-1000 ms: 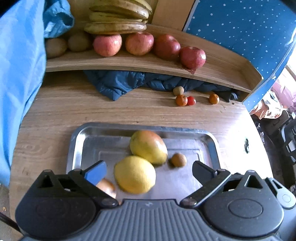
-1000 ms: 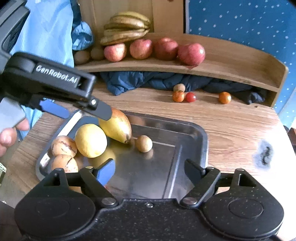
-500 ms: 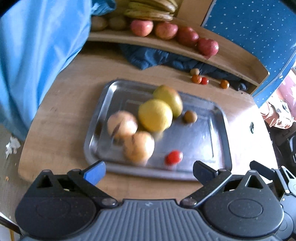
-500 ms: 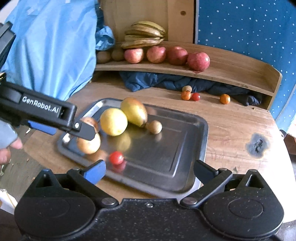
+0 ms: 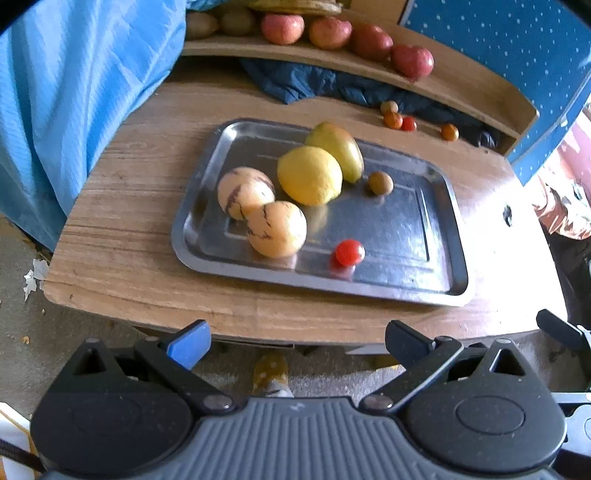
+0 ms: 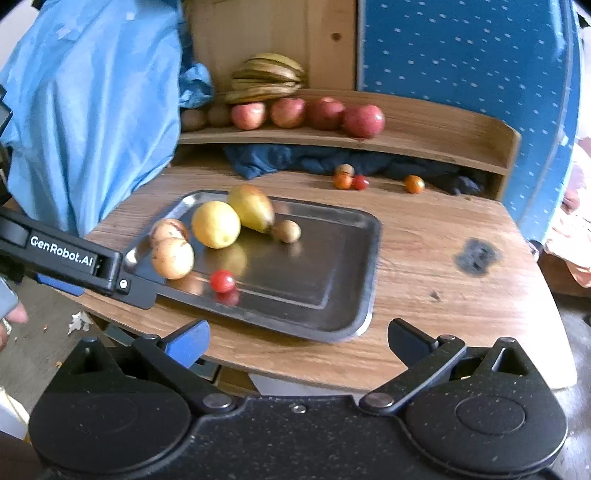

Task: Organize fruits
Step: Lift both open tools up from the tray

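Note:
A steel tray (image 5: 406, 291) on the wooden table holds a lemon (image 5: 309, 175), a mango (image 5: 338, 147), two pale striped fruits (image 5: 277, 229), a small brown fruit (image 5: 380, 182) and a cherry tomato (image 5: 349, 252). My left gripper (image 5: 297, 341) hangs open and empty in front of the table's near edge. My right gripper (image 6: 298, 338) is open too, with nothing between its fingers, short of the tray (image 6: 332, 332). In the right wrist view one finger (image 6: 136, 291) of the left gripper reaches in from the left, by the tray's near left corner.
A shelf at the back carries red apples (image 5: 328, 31), bananas (image 6: 269, 77) and kiwis (image 6: 192, 118). Small orange and red fruits (image 6: 343, 181) lie on the table below it, by a dark cloth (image 5: 314, 81). A light blue sheet (image 5: 74, 92) hangs at the left. Floor lies beneath the grippers.
Both grippers have drawn back from over the tray to beyond the table's front edge. The right jaws have spread wider. The cherry tomato has come into view on the tray.

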The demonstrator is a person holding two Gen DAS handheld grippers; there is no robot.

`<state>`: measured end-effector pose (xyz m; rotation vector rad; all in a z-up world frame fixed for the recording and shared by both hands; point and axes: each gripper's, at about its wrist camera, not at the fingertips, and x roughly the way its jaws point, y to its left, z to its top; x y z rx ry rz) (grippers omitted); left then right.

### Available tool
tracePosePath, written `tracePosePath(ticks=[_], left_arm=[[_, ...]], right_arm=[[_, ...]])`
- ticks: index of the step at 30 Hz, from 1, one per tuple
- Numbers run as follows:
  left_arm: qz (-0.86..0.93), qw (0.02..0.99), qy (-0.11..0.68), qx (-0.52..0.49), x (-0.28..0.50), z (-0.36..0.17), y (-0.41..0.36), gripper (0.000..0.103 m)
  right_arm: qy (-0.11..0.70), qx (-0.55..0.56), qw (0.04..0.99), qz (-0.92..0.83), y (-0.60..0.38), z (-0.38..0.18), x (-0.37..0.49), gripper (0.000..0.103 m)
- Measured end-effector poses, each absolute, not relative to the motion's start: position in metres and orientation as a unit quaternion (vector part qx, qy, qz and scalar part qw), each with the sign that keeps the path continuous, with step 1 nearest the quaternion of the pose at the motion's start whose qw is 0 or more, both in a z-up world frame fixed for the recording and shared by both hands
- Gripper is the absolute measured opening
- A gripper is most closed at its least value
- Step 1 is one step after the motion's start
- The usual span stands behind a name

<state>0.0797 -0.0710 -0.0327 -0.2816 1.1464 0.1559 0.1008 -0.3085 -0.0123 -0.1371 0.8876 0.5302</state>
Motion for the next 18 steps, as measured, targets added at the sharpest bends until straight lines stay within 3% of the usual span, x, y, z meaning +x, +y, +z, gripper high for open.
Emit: tracePosePath(ticks=[18], left_arm=[[0.047, 0.824, 0.556, -0.099, 0.132, -0.032, -0.091, 0.102]], right_arm=[[0.441, -0.053, 0.871, 0.209, -0.328, -0.021, 0.136, 0.102]])
